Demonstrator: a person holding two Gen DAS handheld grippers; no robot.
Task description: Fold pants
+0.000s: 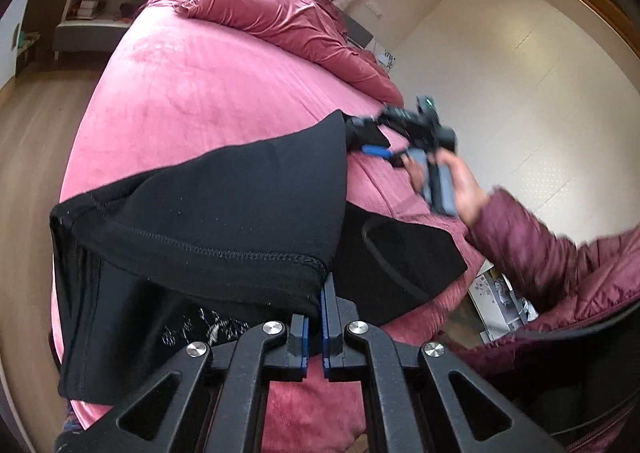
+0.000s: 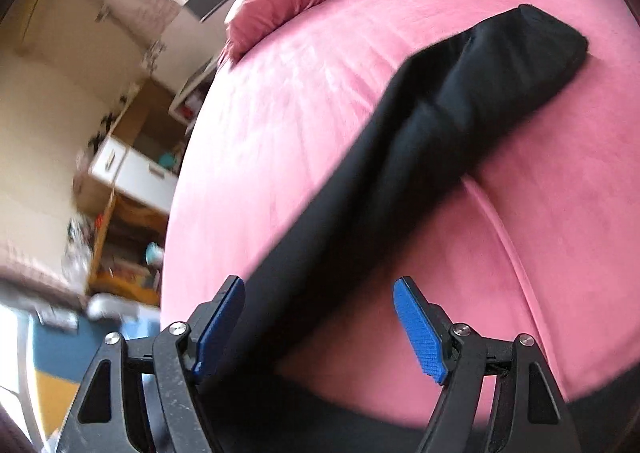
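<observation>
Item: black pants (image 1: 224, 205), laid across a pink bed cover (image 1: 192, 93), partly lifted. In the left wrist view the cloth runs from 9 o'clock toward 2 o'clock, with a stitched hem edge raised off the cover near centre; a further flat portion lies toward 4 o'clock.

Left gripper (image 1: 316, 327): jaws pressed nearly together on a corner of the hem, the cloth pinched between the blue pads (image 1: 325, 317). The corner appears to be held up so that this layer can be carried over the rest of the garment.

Right gripper (image 2: 320, 327): jaws spread wide, nothing clamped. In the right wrist view a long band of the pants (image 2: 420, 157) runs from between the pads at 6 o'clock up to 1 o'clock. The cloth passes close to the left-side pad; contact cannot be told through the blur. The same tool is seen in the left wrist view at 2 o'clock, held in a hand (image 1: 460, 181) at the far end of the cloth, presumably positioned to take a matching grip.

Also recorded: crumpled quilt (image 1: 288, 21) at 12 o'clock on the bed; maroon jacket sleeve (image 1: 552, 253) at 4 o'clock.

Status: fold judged in progress, not yet laid.
</observation>
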